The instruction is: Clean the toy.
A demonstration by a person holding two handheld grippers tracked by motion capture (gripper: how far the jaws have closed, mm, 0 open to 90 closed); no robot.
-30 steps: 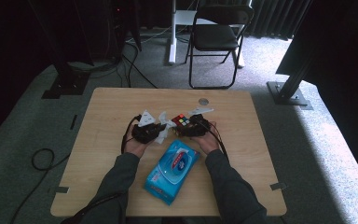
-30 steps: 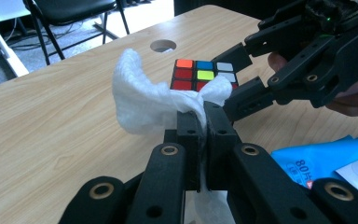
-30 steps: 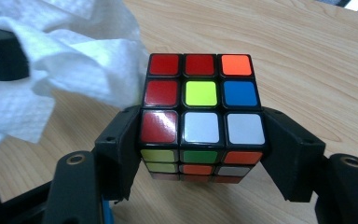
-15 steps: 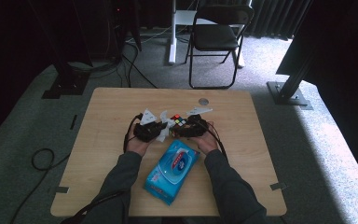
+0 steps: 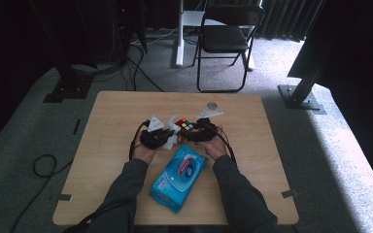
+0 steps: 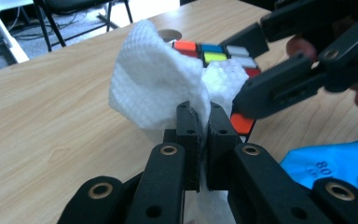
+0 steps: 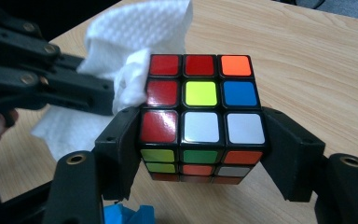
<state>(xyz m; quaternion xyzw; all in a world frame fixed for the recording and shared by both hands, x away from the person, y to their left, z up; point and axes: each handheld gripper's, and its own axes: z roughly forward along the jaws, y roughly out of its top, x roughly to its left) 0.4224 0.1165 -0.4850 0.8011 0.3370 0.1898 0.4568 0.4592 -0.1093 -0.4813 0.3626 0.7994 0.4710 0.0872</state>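
Observation:
A Rubik's cube (image 5: 185, 125) sits mid-table between my two grippers. My right gripper (image 7: 200, 140) is shut on the cube (image 7: 200, 98), one jaw on each side, with the red, yellow and white top face showing. My left gripper (image 6: 198, 109) is shut on a crumpled white wipe (image 6: 154, 79), and the wipe presses against the cube's (image 6: 214, 52) near side. In the high view the left gripper (image 5: 167, 138) and the right gripper (image 5: 190, 133) meet at the cube, with the wipe (image 5: 172, 121) bunched beside it. The wipe (image 7: 140, 32) covers the cube's left edge.
A blue pack of wet wipes (image 5: 179, 177) lies on the wooden table (image 5: 281, 160) between the person's forearms, close behind the grippers. A small round disc (image 5: 212, 105) rests farther back. A folding chair (image 5: 226, 39) stands beyond the far edge.
The left gripper with the wipe has shifted slightly at the cube's side. The right gripper and the cube have stayed in place.

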